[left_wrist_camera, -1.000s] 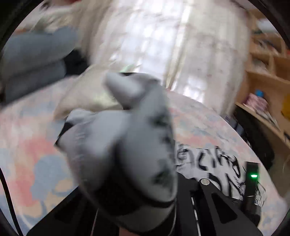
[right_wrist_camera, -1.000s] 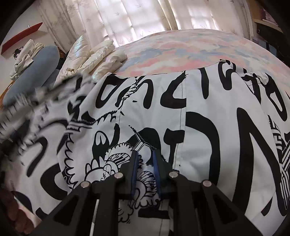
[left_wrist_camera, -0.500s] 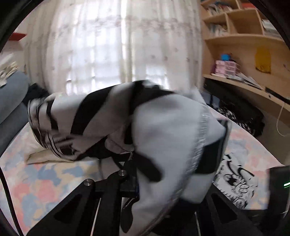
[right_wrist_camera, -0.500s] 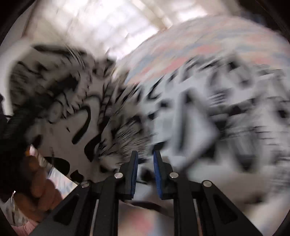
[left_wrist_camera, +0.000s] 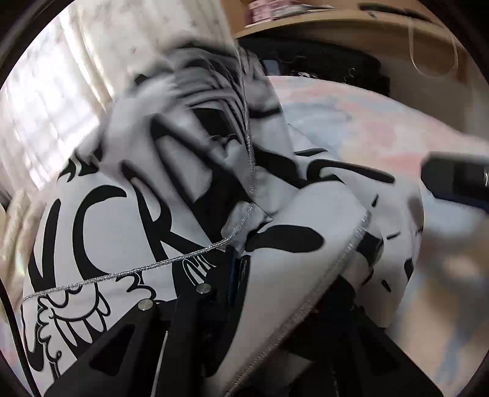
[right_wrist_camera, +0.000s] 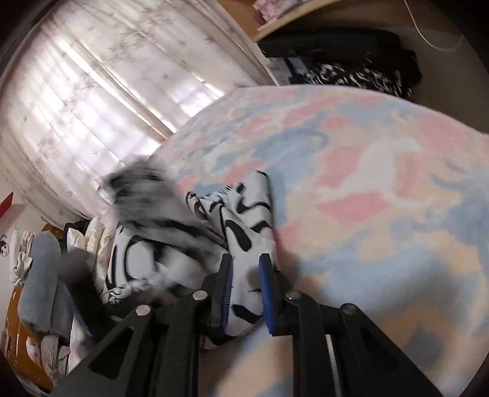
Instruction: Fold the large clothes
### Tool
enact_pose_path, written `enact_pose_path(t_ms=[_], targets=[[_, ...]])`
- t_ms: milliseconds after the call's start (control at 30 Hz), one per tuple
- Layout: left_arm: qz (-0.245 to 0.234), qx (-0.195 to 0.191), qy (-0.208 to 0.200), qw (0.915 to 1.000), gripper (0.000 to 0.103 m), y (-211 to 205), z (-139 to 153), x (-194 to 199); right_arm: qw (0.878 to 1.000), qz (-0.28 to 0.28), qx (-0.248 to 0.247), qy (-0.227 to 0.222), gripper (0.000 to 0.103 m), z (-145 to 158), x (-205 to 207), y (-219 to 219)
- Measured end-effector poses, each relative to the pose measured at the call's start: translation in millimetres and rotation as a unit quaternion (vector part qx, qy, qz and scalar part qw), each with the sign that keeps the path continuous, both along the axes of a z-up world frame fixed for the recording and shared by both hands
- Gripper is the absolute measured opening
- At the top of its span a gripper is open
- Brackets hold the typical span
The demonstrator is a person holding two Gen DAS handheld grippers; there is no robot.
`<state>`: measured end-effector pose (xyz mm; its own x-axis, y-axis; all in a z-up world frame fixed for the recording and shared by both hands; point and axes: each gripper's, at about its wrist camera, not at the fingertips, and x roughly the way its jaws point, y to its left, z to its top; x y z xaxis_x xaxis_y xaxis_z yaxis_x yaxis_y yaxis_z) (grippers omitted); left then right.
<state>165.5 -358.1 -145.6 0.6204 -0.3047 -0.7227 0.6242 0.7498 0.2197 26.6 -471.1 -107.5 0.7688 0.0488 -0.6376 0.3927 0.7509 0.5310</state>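
Both ends of the black-and-white shirt (left_wrist_camera: 128,220) were up off the bed (right_wrist_camera: 382,189). The left hand-held gripper (left_wrist_camera: 237,274) was pinched narrow on a hem, the right hand-held gripper (right_wrist_camera: 246,287) clamped on a bunched fold. I reckon the trick was keeping the two corners level and taut, then laying it down flat. Soft pastel bedspread, sheer curtains (right_wrist_camera: 101,79), wooden shelf (left_wrist_camera: 336,21) behind, pillows (right_wrist_camera: 39,274) piled at one side.

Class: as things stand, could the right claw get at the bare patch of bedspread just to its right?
Probably not yet: the right claw already has a fold of the garment between its fingers, though the bedspread beside it lies uncovered.
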Motion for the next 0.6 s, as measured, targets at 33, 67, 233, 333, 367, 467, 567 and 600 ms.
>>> enact_pose_path(t_ms=[33,67,233,333,367,467,567,600], targets=[[0.000,-0.009,0.004,1.0000,0.011,2.1,3.8,1.1,1.000,0.004,0.004,0.002,0.017,-3.3,-1.4,1.1],[0.000,-0.019,0.015,0.9997,0.011,4.1,6.8,4.3,1.000,0.006,0.004,0.004,0.017,-3.3,0.9,3.0],[-0.012,-0.029,0.045,0.9985,0.018,21.3,16.5,4.9,1.000,0.020,0.010,0.003,0.018,-3.7,10.3,4.9],[-0.019,-0.035,0.057,0.9976,0.024,32.9,25.4,0.3,0.999,0.028,0.015,0.002,0.028,0.5,11.7,6.2],[-0.017,-0.036,0.061,0.9973,0.029,39.9,28.5,-0.1,0.999,0.030,0.019,0.000,0.037,2.9,11.6,7.7],[-0.009,-0.049,0.080,0.9955,0.058,50.5,39.0,-5.0,0.999,0.038,0.026,-0.010,0.043,9.5,10.9,8.4],[0.004,-0.085,0.092,0.9921,0.084,68.1,53.0,-14.7,0.998,0.047,0.032,-0.011,0.043,15.1,9.9,11.1],[0.003,-0.095,0.100,0.9905,0.084,73.3,56.7,-19.2,0.998,0.049,0.034,-0.011,0.043,15.7,9.7,11.8]])
